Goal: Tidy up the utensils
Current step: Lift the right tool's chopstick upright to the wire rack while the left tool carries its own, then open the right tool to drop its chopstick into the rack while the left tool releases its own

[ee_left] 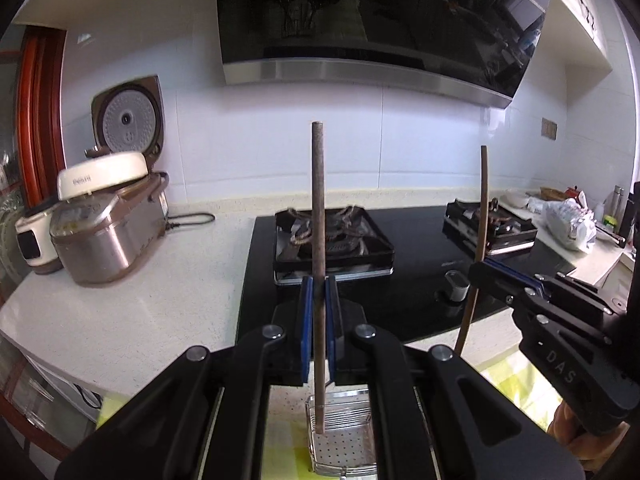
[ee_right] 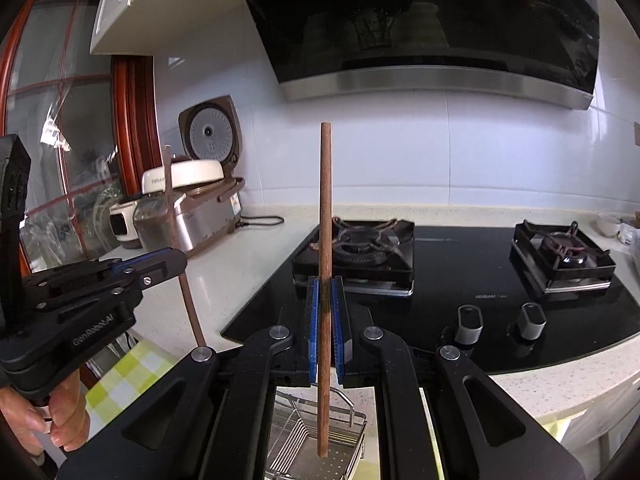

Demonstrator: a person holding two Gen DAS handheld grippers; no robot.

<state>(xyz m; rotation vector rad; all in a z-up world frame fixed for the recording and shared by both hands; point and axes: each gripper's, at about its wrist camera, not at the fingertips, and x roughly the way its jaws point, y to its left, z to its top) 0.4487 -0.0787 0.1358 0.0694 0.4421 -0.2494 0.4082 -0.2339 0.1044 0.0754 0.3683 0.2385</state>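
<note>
Two hand-held grippers each pinched one upright wooden chopstick above a wire utensil basket [ee_right: 320, 440] beside a black gas hob [ee_right: 460, 280]. Left gripper [ee_left: 319, 320] clamped the darker chopstick [ee_left: 318, 200]; right gripper [ee_right: 327, 320], lettered "DAS", clamped the browner chopstick [ee_right: 325, 200]. "GenRobot.AI" marked the left gripper's body. Writing on the rice cooker [ee_left: 104, 236] stayed unreadable.

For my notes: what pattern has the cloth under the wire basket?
A yellow-green and white check on the cloth, clearest in the right wrist view.
</note>
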